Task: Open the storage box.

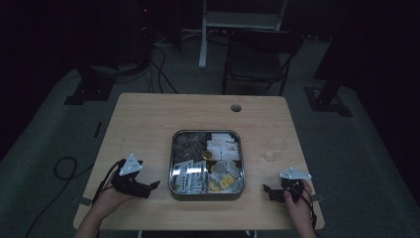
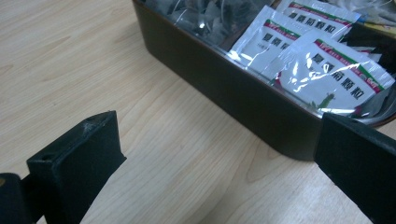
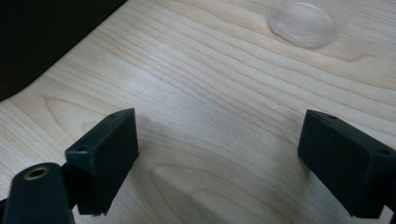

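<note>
Resting on the near left of the table, left claw held in a hand, jaws spread wide with nothing between them, tips aimed right toward the tin. Seen along its own jaws in the left gripper view: left claw over bare wood, just short of the dark wall of the tin, not touching it.

Sitting mid-table, slightly toward the near edge: square metal tin, packed with small packets. White sachets with red and green print lying at the near left corner inside; clear bags of darker contents at the far left; white packets at the far right; yellow-labelled pieces near right.

Lying to the right of the tin, well apart from it: clear round lid, flat on the wood, also at the far edge of the right gripper view.

Resting at the near right: right claw in the other hand, jaws wide and empty, pointed left toward the tin.
</note>
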The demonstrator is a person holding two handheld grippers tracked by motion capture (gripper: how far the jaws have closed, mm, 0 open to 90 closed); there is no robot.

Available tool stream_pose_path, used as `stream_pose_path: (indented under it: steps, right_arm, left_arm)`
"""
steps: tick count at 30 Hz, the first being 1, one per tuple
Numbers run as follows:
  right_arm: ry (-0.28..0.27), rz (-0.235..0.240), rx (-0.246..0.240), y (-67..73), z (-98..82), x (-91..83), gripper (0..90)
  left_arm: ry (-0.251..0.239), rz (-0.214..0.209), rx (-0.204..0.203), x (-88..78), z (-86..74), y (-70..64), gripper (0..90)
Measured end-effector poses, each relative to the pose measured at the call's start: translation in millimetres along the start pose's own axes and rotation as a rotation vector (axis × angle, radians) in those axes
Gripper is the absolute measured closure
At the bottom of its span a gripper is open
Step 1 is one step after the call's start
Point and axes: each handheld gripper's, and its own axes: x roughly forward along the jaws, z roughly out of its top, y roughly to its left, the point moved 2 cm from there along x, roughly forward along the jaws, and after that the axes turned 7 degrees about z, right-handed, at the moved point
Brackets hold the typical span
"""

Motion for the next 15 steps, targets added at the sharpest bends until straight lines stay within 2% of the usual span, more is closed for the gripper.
stream_pose_path:
  steps: [7, 15]
  right_arm:
    - [-0.001, 0.000, 0.002, 0.1, 0.0, 0.1, 11.8]
    - [-0.001, 0.000, 0.001, 0.1, 0.0, 0.1, 11.8]
  left_arm:
    - [-0.020, -0.014, 0.013, 3.4, 11.6, -4.6, 1.7]
    - [-0.044, -0.052, 0.045, 14.7, 32.6, -15.6, 1.7]
